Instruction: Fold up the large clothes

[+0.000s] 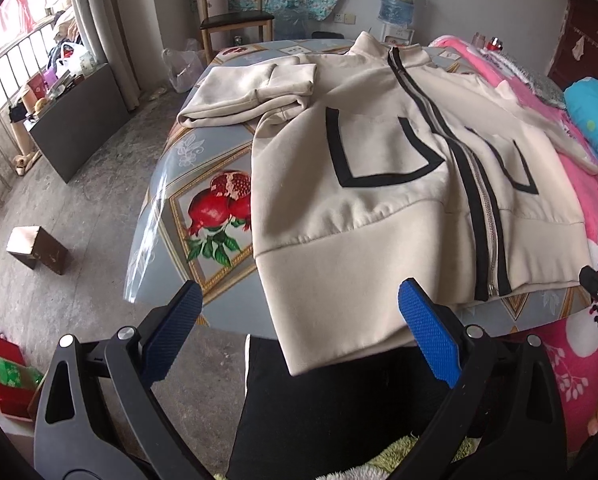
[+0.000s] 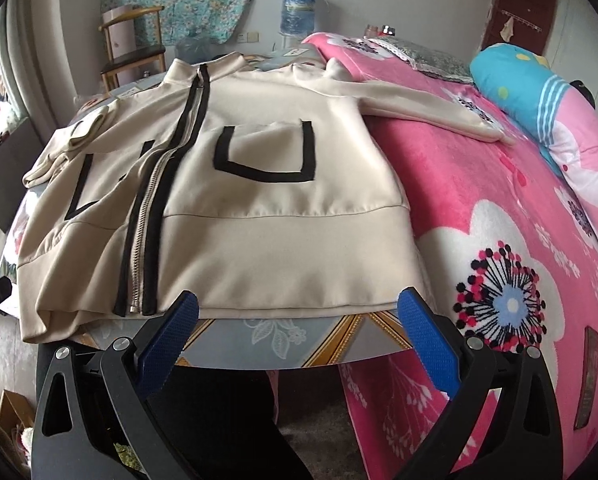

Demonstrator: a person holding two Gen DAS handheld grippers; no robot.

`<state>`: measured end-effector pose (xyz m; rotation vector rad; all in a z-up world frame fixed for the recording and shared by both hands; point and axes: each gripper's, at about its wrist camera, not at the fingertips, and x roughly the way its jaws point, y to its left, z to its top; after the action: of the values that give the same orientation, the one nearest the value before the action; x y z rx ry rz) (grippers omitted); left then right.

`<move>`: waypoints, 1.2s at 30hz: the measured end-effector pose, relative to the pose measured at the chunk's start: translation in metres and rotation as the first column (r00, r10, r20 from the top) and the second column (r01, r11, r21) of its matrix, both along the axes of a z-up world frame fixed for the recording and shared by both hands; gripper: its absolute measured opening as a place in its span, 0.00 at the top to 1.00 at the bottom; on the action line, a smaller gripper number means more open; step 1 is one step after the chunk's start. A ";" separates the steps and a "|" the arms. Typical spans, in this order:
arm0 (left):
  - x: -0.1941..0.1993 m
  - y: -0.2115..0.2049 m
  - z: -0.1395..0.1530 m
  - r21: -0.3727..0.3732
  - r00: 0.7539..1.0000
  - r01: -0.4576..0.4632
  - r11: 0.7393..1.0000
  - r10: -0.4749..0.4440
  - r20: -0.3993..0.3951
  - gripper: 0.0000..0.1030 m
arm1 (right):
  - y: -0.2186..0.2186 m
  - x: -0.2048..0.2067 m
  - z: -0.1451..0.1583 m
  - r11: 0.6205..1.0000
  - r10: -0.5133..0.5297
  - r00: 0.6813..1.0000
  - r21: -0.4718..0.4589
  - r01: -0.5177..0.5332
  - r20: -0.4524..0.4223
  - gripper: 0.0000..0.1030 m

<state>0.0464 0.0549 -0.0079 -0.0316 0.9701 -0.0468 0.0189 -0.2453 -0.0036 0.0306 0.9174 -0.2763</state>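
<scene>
**Both grippers spread at the jacket hem**

My left gripper [image 1: 299, 328] and right gripper [image 2: 297, 328] hang wide apart, empty, just short of the cream zip jacket [image 2: 239, 200]. It lies flat on the table [image 2: 279, 340], zipper [image 2: 147, 232] running away from me; the hem is nearest, the right gripper squarest to it.

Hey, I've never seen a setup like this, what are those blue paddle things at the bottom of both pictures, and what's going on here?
They are the fingers of two hand-held grippers; a person carries one in each hand, with a camera on each looking forward. One picture is from the left gripper, the other from the right gripper. Both are open and hold nothing. On the table lies a cream zip jacket, front up. One sleeve is bunched on the table; the other sleeve reaches onto the pink blanket.
</scene>
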 end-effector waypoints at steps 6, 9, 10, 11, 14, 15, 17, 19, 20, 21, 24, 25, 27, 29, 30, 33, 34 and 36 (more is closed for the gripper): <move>0.010 0.018 -0.004 -0.134 0.994 0.077 0.988 -0.066 0.082 0.08 | -0.017 0.000 -0.012 0.997 0.032 0.999 0.068 -0.032 0.011 0.06; 0.015 0.019 -0.013 -0.164 0.994 0.103 0.981 -0.094 0.057 0.08 | -0.026 0.001 -0.020 0.995 0.039 0.999 0.097 -0.039 0.000 0.06; 0.014 0.021 -0.015 -0.178 0.994 0.105 0.978 -0.097 0.050 0.08 | -0.030 0.001 -0.022 0.994 0.041 0.999 0.101 -0.041 -0.002 0.06; 0.014 0.023 -0.018 -0.194 0.995 0.098 0.976 -0.091 0.041 0.08 | -0.032 0.001 -0.023 0.994 0.042 0.999 0.103 -0.042 -0.002 0.06; 0.015 0.028 -0.025 -0.240 0.996 0.091 0.966 -0.090 0.017 0.08 | -0.045 -0.005 -0.026 0.994 0.043 0.999 0.101 -0.043 0.000 0.06; 0.015 0.030 -0.028 -0.259 0.996 0.086 0.962 -0.087 0.009 0.08 | -0.051 -0.008 -0.026 0.994 0.041 0.999 0.104 -0.041 0.003 0.06; 0.013 0.034 -0.032 -0.284 0.998 0.066 0.956 -0.070 -0.004 0.08 | -0.063 -0.014 -0.027 0.992 0.040 0.999 0.119 -0.041 0.014 0.06; 0.011 0.038 -0.035 -0.310 0.998 0.057 0.949 -0.061 -0.004 0.08 | -0.077 -0.018 -0.029 0.990 0.033 0.999 0.140 -0.033 0.007 0.06; 0.010 0.039 -0.036 -0.310 0.998 0.056 0.949 -0.060 -0.002 0.08 | -0.080 -0.018 -0.030 0.989 0.032 0.999 0.148 -0.032 0.000 0.06; 0.010 0.039 -0.038 -0.297 0.998 0.054 0.953 -0.058 -0.007 0.08 | -0.086 -0.017 -0.032 0.987 0.033 0.999 0.159 -0.031 -0.007 0.06; 0.012 0.038 -0.044 -0.228 0.998 0.046 0.973 -0.056 -0.037 0.08 | -0.094 -0.015 -0.030 0.982 0.044 0.999 0.185 -0.044 0.006 0.06; 0.013 0.037 -0.045 -0.198 0.997 0.051 0.979 -0.060 -0.043 0.08 | -0.095 -0.013 -0.029 0.982 0.046 0.999 0.185 -0.048 0.013 0.07; 0.012 0.037 -0.048 -0.148 0.997 0.061 0.987 -0.068 -0.043 0.08 | -0.096 -0.008 -0.029 0.984 0.047 0.999 0.171 -0.048 0.013 0.10; 0.012 0.037 -0.050 -0.115 0.996 0.076 0.990 -0.082 -0.044 0.08 | -0.098 -0.003 -0.031 0.986 0.041 0.999 0.160 -0.042 0.008 0.14; 0.011 0.038 -0.051 -0.113 0.995 0.078 0.990 -0.084 -0.047 0.08 | -0.101 0.001 -0.032 0.986 0.037 0.999 0.163 -0.037 0.006 0.16; 0.011 0.042 -0.056 -0.130 0.994 0.079 0.988 -0.088 -0.066 0.08 | -0.110 0.009 -0.036 0.981 0.023 1.000 0.191 -0.023 0.002 0.22; 0.010 0.043 -0.056 -0.130 0.994 0.079 0.988 -0.087 -0.063 0.08 | -0.114 0.011 -0.037 0.979 0.018 1.000 0.204 -0.017 -0.001 0.24; 0.009 0.043 -0.054 -0.131 0.995 0.083 0.988 -0.090 -0.049 0.10 | -0.121 0.016 -0.044 0.973 0.005 1.000 0.229 -0.001 -0.018 0.29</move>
<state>0.0557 0.0980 -0.0622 -0.1101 1.0219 -0.1890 0.0347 -0.3667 -0.0471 0.2404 0.9639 -0.1668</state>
